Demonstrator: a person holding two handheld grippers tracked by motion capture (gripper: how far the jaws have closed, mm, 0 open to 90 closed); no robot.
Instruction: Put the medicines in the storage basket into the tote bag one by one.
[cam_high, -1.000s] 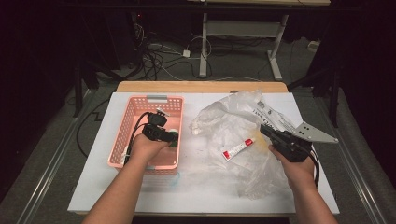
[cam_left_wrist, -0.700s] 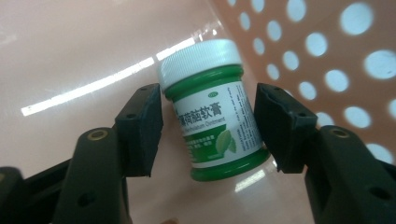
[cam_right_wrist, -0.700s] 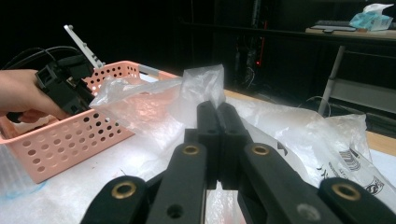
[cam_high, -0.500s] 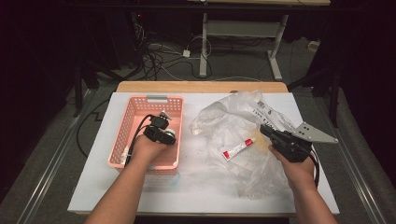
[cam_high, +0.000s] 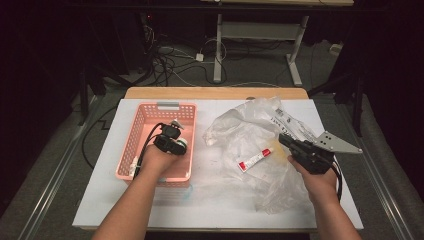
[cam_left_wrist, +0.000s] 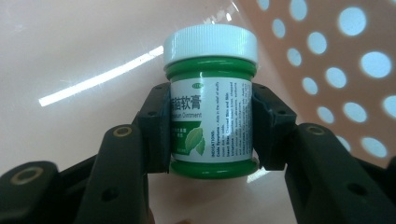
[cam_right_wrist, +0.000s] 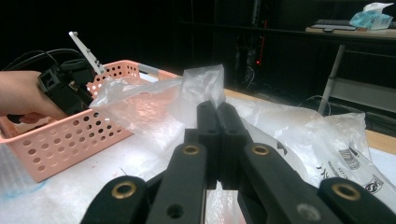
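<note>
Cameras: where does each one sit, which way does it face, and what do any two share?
High view: above the person's side, looking forward and down at the table; both forearms enter from below.
Left gripper view: on the left gripper, looking into the pink basket at the green jar between its jaws.
Right gripper view: on the right gripper, facing across the table, jaws pinching the plastic bag.
Shared: the basket appears in all three.

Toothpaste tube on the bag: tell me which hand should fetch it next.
Right. Its tongs pinch the bag right beside the tube; the left tongs hold a jar in the basket.
</note>
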